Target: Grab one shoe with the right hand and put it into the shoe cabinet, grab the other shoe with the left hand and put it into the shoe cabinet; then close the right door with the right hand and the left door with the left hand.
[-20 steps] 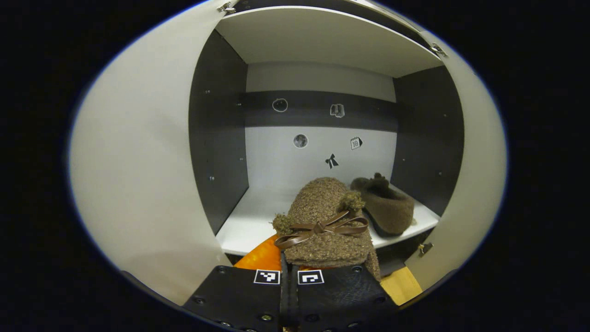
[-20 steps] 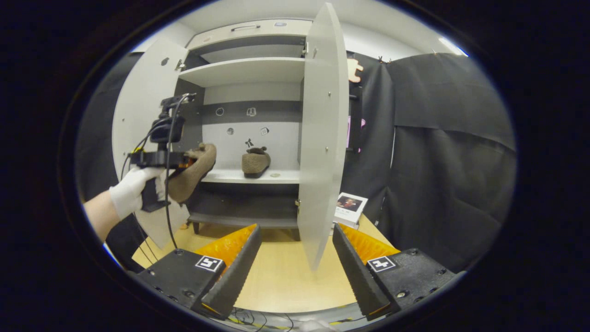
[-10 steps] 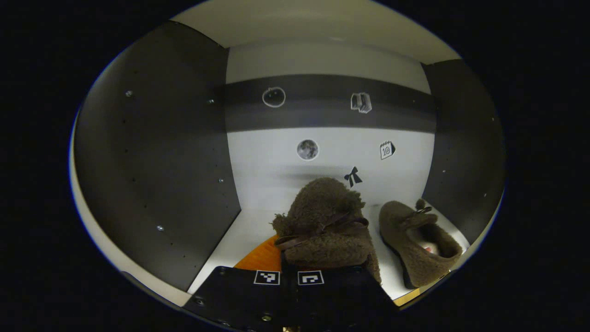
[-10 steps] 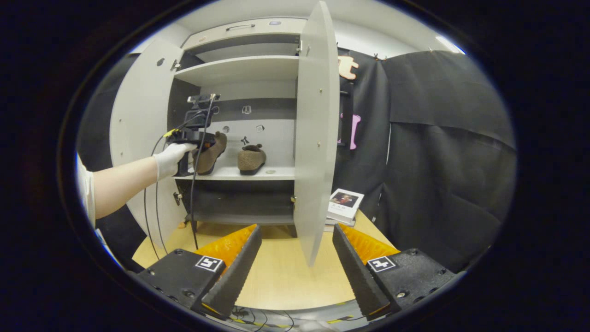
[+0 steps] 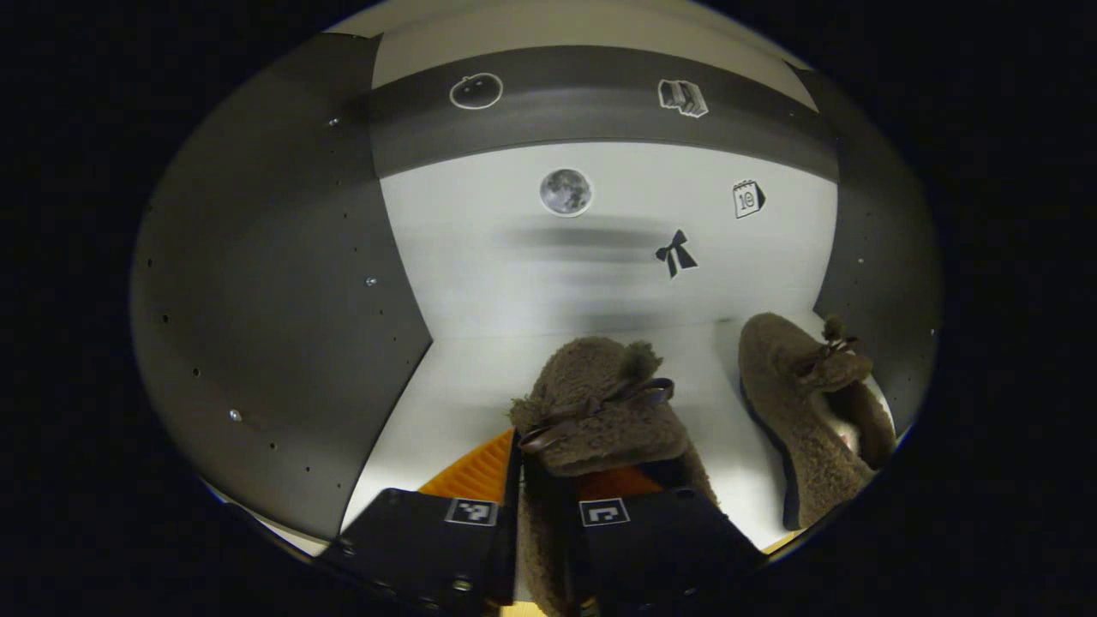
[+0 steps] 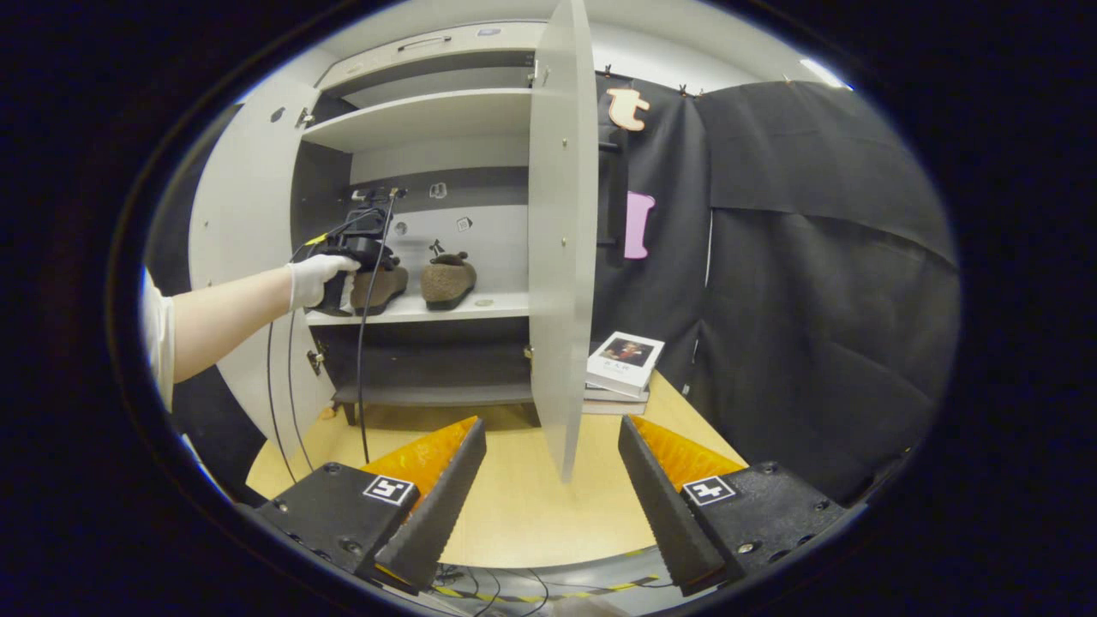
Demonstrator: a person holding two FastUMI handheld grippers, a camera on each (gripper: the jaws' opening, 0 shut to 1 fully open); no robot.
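Note:
Two brown fuzzy shoes with bows stand side by side on the white shelf [image 5: 446, 403] of the shoe cabinet. In the left gripper view the near shoe [image 5: 600, 403] rests on the shelf with its heel between the parted fingers of my left gripper [image 5: 548, 467], which is open. The other shoe [image 5: 806, 403] sits to its right. The right gripper view shows the left gripper [image 6: 356, 248] in a gloved hand [image 6: 317, 274] at the shelf, with both shoes [image 6: 381, 283] [image 6: 447, 278]. My right gripper [image 6: 548, 424] hangs open and empty in front of the right door [image 6: 561, 257].
Both cabinet doors stand open, the left door [image 6: 236, 223] beside the arm. The right door's edge points toward my right gripper. A stack of books [image 6: 626, 364] lies on the wooden table [image 6: 523, 506] right of the cabinet. A cable [image 6: 360, 386] hangs from the left gripper.
My left gripper carried the shoe deep into the cabinet, lowered it onto the shelf and parted its fingers. The right gripper drifted slightly and stayed open.

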